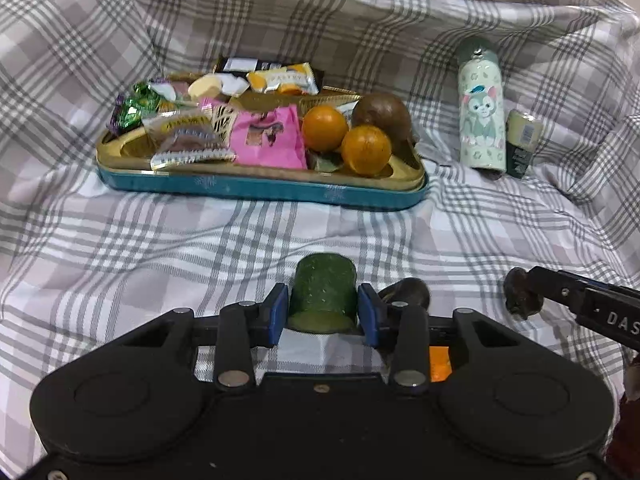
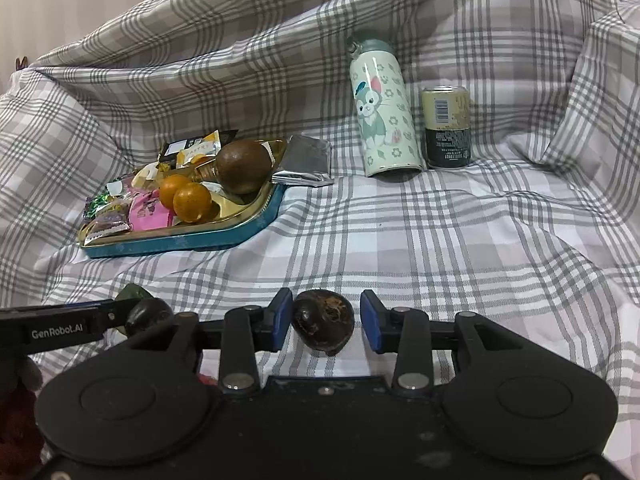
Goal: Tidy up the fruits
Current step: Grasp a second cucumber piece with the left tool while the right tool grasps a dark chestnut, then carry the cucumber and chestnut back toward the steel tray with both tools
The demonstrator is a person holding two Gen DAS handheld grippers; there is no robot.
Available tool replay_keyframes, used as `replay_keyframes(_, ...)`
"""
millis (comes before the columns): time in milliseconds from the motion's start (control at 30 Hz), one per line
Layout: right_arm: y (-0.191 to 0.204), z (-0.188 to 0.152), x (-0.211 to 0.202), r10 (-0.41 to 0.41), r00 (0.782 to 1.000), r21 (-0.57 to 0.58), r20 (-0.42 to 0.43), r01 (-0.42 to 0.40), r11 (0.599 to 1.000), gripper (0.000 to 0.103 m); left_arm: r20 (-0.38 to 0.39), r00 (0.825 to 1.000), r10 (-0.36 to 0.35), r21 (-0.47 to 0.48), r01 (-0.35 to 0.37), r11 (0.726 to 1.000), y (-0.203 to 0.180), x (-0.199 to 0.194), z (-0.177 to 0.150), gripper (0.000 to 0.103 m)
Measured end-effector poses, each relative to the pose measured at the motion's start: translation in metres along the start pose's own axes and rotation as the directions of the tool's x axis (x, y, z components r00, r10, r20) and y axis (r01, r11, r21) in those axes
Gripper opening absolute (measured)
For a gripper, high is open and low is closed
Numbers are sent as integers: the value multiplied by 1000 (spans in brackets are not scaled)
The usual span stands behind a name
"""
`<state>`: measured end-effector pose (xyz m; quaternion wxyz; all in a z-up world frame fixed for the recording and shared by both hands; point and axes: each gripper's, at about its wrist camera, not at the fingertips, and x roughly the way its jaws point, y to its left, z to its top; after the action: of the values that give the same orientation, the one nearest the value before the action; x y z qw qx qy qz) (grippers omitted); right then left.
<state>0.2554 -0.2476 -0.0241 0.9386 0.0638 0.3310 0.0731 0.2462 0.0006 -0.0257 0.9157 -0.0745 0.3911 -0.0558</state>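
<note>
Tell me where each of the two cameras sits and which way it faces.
Left wrist view: sits on the left gripper, looking forward and down along its fingers at a cucumber piece between the open jaws, with the tray beyond; the right gripper's tip enters from the right edge.
Right wrist view: sits on the right gripper, looking forward and down at a dark brown fruit between its jaws, the right pad clear of it; the left gripper's finger enters from the left.
Shared: tray, oranges, bottle, can, checked cloth.
</note>
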Motion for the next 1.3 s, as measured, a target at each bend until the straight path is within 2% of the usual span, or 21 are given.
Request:
replay_keyframes(200,4,-1,3,1,1000,-24,-9,-2,1000,42,-9,1000,-7,-47,7,999,5,3,1,47)
replay_keyframes(433,9,-4,4,-22,1000,-69,7,23,997,42,0,1000,-11,-51,11,999,6,1,0,46)
replay_keyframes(567,-3,1,-1,-56,997,-24,45,57,998,42,1,1000,-9,-56,9,998,7,0,1,45)
replay_keyframes(667,-17,5,-5,-127,989,28,72,125,992,42,4,1000,-4,-56,5,998,7,-1,0,45)
replay_keyframes(733,-31,8,-2,-187,981,79,46,183,980,42,8,1000,0,-54,1,999,7,-2,0,45)
replay_keyframes(800,-45,8,2,-207,978,136,6,204,969,42,11,1000,3,-54,-2,999,7,-2,0,45)
replay_keyframes(867,-56,9,1,-197,980,190,-1,194,963,42,13,1000,2,-56,-1,998,7,-3,1,45)
replay_keyframes(967,-56,8,-2,-179,984,206,19,172,963,42,22,1000,9,-56,-7,998,7,-4,0,45)
replay_keyframes(1100,-47,7,0,-124,992,174,31,117,978,45,28,999,17,-61,-15,998,8,-6,0,45)
replay_keyframes(1300,-33,3,14,-109,994,111,-13,110,988,52,30,999,21,-53,-19,998,7,-7,-1,45)
